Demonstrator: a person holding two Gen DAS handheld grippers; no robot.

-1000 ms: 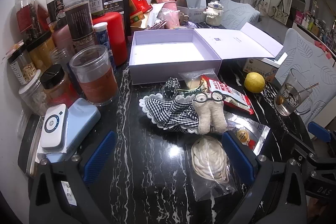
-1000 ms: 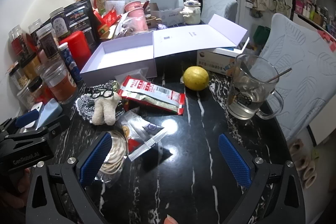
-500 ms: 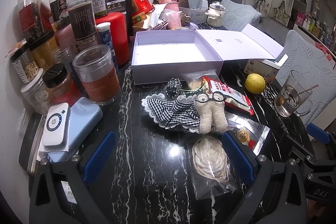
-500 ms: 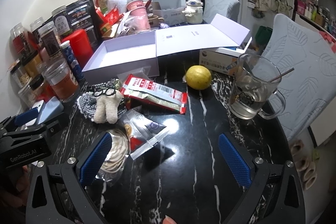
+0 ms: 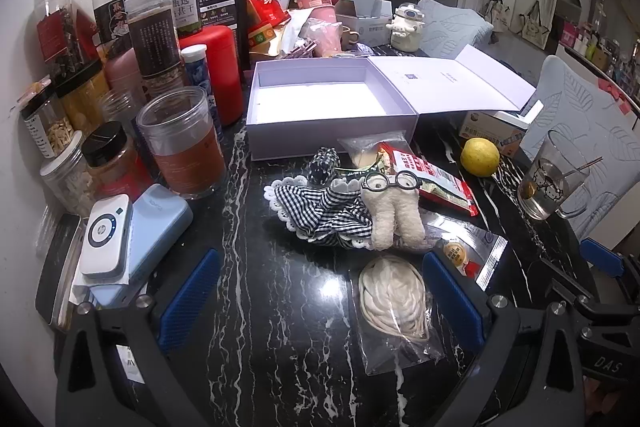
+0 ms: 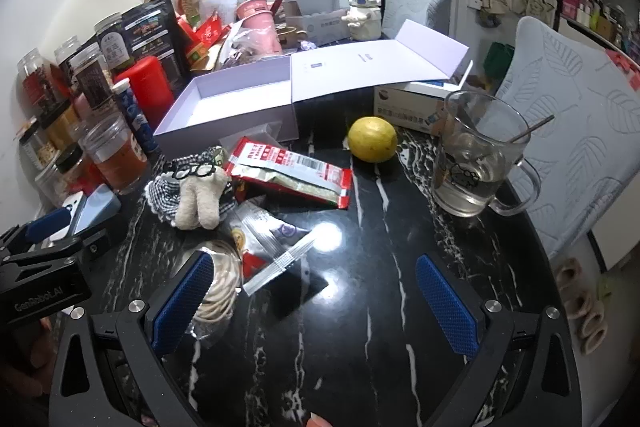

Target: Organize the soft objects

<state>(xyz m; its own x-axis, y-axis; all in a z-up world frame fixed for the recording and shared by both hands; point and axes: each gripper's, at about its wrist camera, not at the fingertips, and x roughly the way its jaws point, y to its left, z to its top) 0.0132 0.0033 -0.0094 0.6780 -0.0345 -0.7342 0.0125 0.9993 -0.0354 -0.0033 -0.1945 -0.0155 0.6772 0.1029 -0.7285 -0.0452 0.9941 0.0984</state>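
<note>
A beige plush toy with black glasses (image 5: 394,215) lies on a black-and-white checked cloth with lace trim (image 5: 320,211) on the black marble table; both show in the right wrist view, the toy (image 6: 198,199) and the cloth (image 6: 160,193). A clear bag of cream cord (image 5: 394,301) lies nearest my left gripper (image 5: 320,301), which is open and empty just short of it. An open, empty lavender box (image 5: 320,107) stands behind. My right gripper (image 6: 316,301) is open and empty over bare table, the cord bag (image 6: 218,283) by its left finger.
Jars and a red canister (image 5: 212,67) crowd the left. A blue power bank with a white device (image 5: 132,243) lies front left. A red snack packet (image 6: 288,179), a lemon (image 6: 372,139), a glass mug with a spoon (image 6: 476,163) and foil sachets (image 6: 272,243) lie to the right.
Both grippers have crept slightly forward toward the objects. Nothing on the table has moved and both jaws stay open.
</note>
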